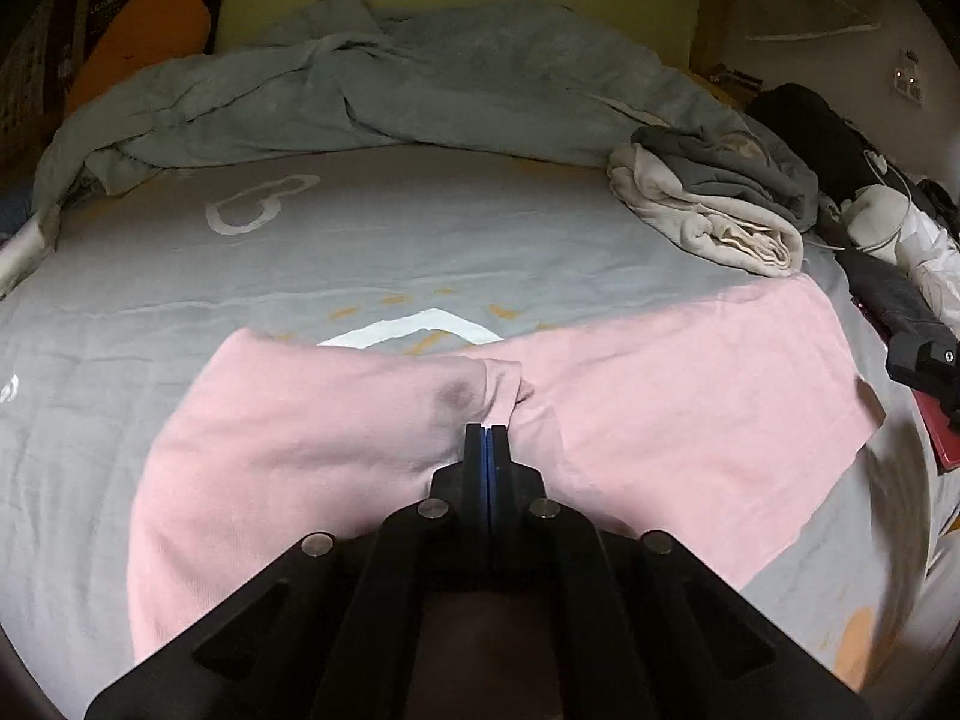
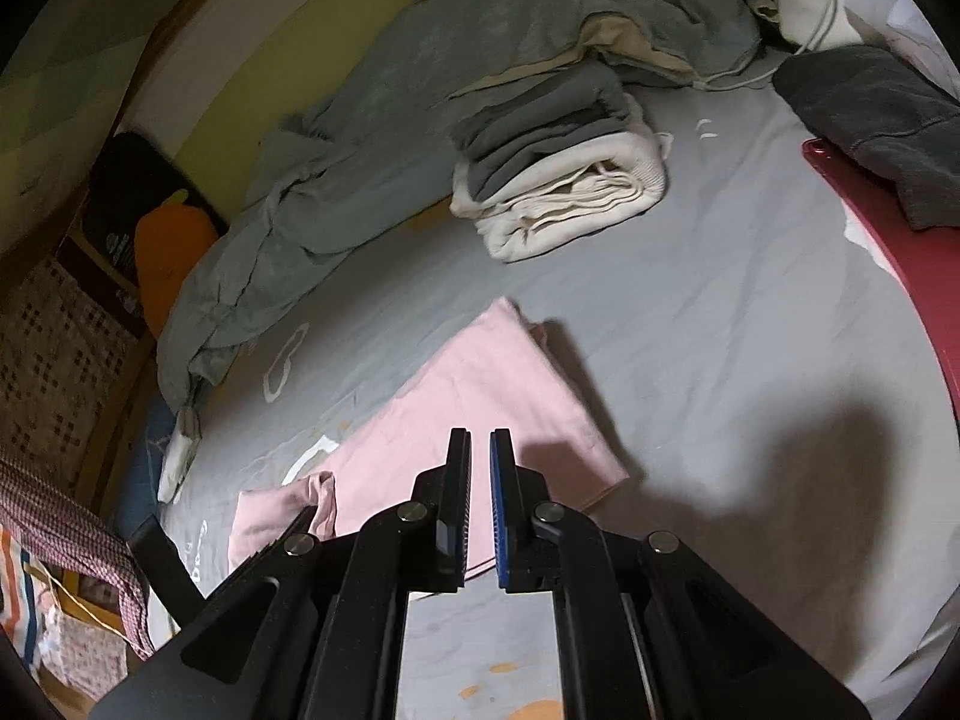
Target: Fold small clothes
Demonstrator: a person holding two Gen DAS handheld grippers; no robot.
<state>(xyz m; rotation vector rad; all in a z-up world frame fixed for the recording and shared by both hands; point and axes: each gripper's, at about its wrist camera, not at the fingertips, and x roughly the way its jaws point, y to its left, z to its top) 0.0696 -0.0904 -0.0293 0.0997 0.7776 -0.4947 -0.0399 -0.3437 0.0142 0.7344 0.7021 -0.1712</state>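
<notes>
On the grey bedsheet (image 1: 180, 276), mid-frame in the left wrist view, lies the pink garment (image 1: 660, 384), spread wide, part folded. Its left portion bunches toward centre, a dark smudge showing near the bunch.

My left gripper (image 1: 487, 429) sits low centre, fingers pressed together at the garment's gathered ridge. Whether cloth is pinched between the tips I cannot tell; they meet right at the fold. I judge the grip sits there to lift that ridge for the next fold.

My right gripper (image 2: 480, 435) hangs lower centre of its own view, fingers nearly closed with a slim gap, nothing between them, above the garment's near edge. I read it as waiting its turn.

Upper centre of the right view: stack of folded clothes (image 2: 558, 180), grey atop cream, well apart from the garment, likely finished pieces. Behind it, the rumpled grey blanket (image 2: 372, 120) is pushed toward the headboard, leaving working room.
</notes>
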